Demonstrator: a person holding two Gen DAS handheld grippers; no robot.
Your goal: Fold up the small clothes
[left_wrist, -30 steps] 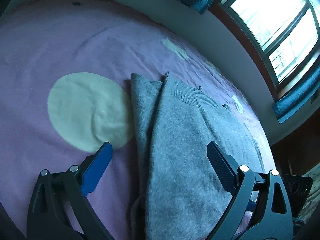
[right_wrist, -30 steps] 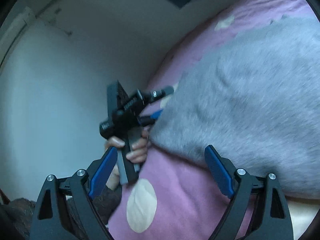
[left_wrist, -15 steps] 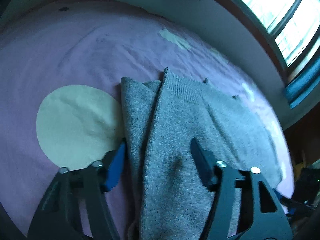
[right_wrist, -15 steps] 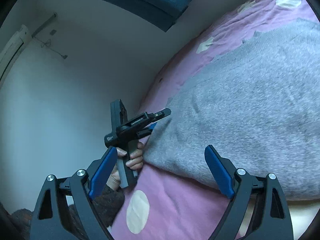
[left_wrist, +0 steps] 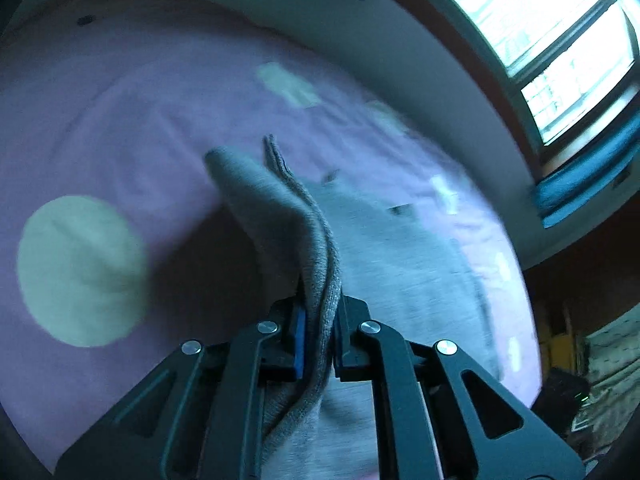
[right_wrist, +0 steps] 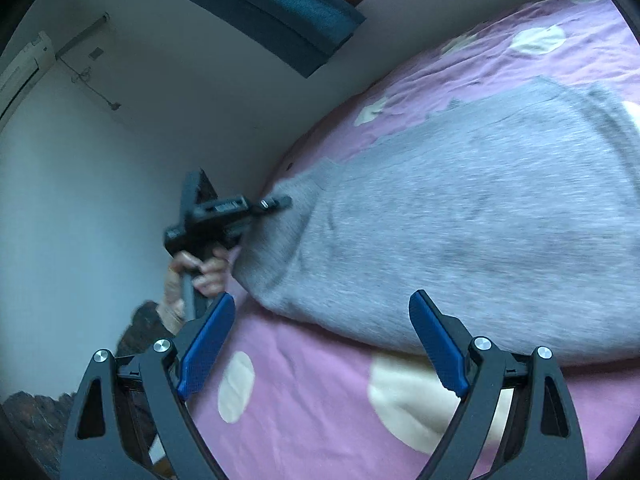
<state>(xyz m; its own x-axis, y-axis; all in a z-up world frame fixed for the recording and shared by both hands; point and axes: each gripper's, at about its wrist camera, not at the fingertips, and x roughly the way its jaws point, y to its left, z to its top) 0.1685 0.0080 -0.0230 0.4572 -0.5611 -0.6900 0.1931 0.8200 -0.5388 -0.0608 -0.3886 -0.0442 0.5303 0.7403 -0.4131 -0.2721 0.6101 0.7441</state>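
Left wrist view: the left gripper (left_wrist: 319,336) is clamped on the grey sweater (left_wrist: 320,240)'s edge. Only in right wrist view is the hand (right_wrist: 200,276) seen at 9 o'clock, right gripper (right_wrist: 320,344) spread wide, nothing held.

left gripper (left_wrist: 319,344) jaws just closed on grey garment (left_wrist: 280,216) edge, fold now lifted off bedspread (left_wrist: 120,128)

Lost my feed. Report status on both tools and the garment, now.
Left tool just closed, clamped on grey knit garment edge, lifting it. Right tool open, empty, beside it. Pink spotted bedsheet, nothing blocking.
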